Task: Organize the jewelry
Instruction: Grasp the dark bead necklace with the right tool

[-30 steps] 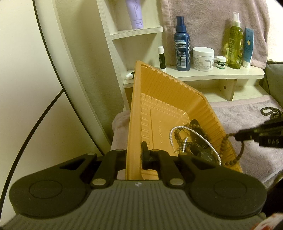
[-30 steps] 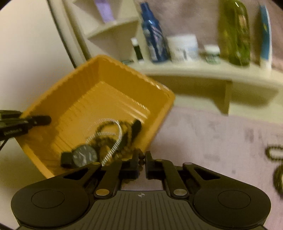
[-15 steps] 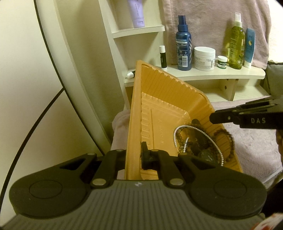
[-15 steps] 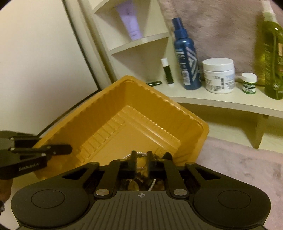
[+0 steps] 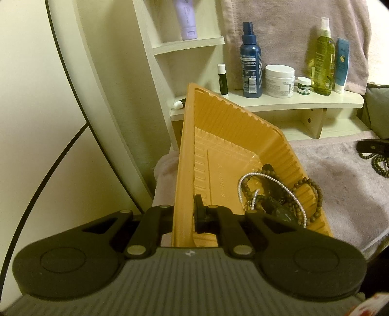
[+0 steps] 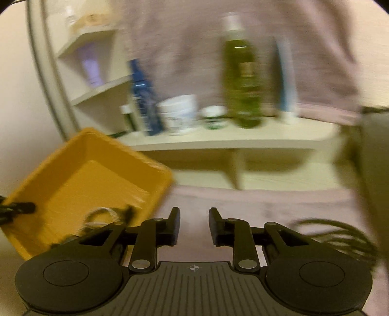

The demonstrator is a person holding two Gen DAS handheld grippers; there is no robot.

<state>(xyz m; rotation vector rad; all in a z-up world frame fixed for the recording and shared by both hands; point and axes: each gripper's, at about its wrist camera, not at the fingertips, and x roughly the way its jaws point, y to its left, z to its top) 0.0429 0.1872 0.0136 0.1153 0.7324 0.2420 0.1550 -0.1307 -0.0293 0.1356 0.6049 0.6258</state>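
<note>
My left gripper (image 5: 186, 214) is shut on the near rim of an orange plastic tray (image 5: 226, 136), which it holds tilted. In the tray's low corner lie a pearl strand (image 5: 274, 181), brown bead bracelets (image 5: 313, 194) and a dark watch (image 5: 283, 212). My right gripper (image 6: 193, 224) hangs over the pink towel (image 6: 218, 204) to the right of the tray (image 6: 80, 179); its jaws are opening and nothing is between them. A dark bead necklace (image 6: 340, 233) lies blurred on the towel to its right; in the left wrist view this bead necklace (image 5: 379, 162) shows at the right edge.
A pale wooden shelf (image 5: 279, 103) behind the tray carries a blue spray bottle (image 5: 250, 60), a white jar (image 5: 279, 81), a small green-label jar (image 5: 304, 85), a green bottle (image 5: 321, 56) and a blue tube (image 5: 341, 65). A lilac tube (image 5: 186, 19) stands higher up. A pink towel hangs behind.
My right gripper left the tray, swung right over the towel and opened its jaws; the beaded bracelet it carried now lies in the tray. The left gripper and tray stayed still.
</note>
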